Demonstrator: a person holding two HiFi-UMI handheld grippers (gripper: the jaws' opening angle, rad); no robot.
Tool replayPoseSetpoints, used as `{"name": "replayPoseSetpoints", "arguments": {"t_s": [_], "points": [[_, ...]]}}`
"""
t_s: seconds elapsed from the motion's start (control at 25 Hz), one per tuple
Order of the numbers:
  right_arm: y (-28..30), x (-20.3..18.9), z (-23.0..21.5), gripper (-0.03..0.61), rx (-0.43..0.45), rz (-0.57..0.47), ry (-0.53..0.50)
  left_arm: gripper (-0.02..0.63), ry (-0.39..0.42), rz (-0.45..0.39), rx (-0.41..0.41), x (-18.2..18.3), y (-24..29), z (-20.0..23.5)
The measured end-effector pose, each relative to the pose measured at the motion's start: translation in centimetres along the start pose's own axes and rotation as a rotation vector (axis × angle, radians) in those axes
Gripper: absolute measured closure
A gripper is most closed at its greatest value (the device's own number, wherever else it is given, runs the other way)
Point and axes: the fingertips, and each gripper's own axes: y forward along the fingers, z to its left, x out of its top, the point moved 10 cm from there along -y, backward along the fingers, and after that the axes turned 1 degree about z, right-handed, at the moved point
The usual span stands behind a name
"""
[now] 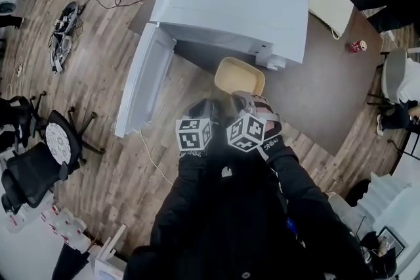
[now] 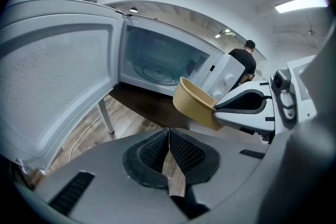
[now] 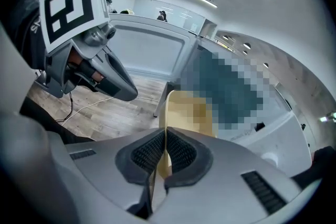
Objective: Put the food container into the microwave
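Observation:
A white microwave point(image 1: 230, 3) stands on a dark table point(image 1: 328, 95), its door point(image 1: 141, 82) swung wide open to the left. My right gripper point(image 1: 241, 98) is shut on the near rim of a beige food container point(image 1: 239, 77), held in the air just in front of the open cavity point(image 2: 157, 63). In the right gripper view the rim of the container point(image 3: 186, 113) runs between the pads of the right gripper point(image 3: 165, 152). My left gripper point(image 1: 205, 109) hovers beside it to the left. The left gripper point(image 2: 169, 139) is shut on nothing, with the container point(image 2: 194, 102) ahead to its right.
A red can point(image 1: 357, 46) and a white flat panel point(image 1: 331, 4) lie on the table's right part. Black office chairs point(image 1: 39, 154) and a cable bundle point(image 1: 64, 29) occupy the wooden floor at left. A person point(image 2: 247, 60) stands behind the microwave.

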Motion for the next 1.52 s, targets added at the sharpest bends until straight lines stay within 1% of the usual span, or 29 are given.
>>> {"name": "replayPoseSetpoints", "arguments": {"t_s": [0.28, 0.48, 0.64, 0.92, 1.24, 1.52], "points": [[3.0, 3.4, -1.6, 0.548, 0.000, -0.024, -0.085, 0.578, -0.029, -0.002, 0.012, 1.8, 1.0, 2.7], [5.4, 5.6, -3.5, 0.548, -0.038, -0.031, -0.154, 0.578, -0.033, 0.000, 0.005, 3.5, 2.0, 4.3], [7.4, 7.0, -5.5, 0.548, -0.062, -0.027, -0.189, 0.578, -0.034, 0.002, -0.001, 4.9, 3.0, 5.4], [10.2, 8.1, -7.2, 0.548, -0.103, -0.009, -0.215, 0.580, -0.043, 0.003, -0.011, 6.3, 4.6, 7.5], [12.8, 8.6, -9.3, 0.548, -0.150, 0.016, -0.246, 0.580, -0.036, 0.020, -0.026, 7.1, 6.1, 8.6], [14.2, 8.8, -10.1, 0.547, -0.154, 0.035, -0.251, 0.580, -0.036, 0.034, -0.029, 7.0, 6.3, 9.3]]}}
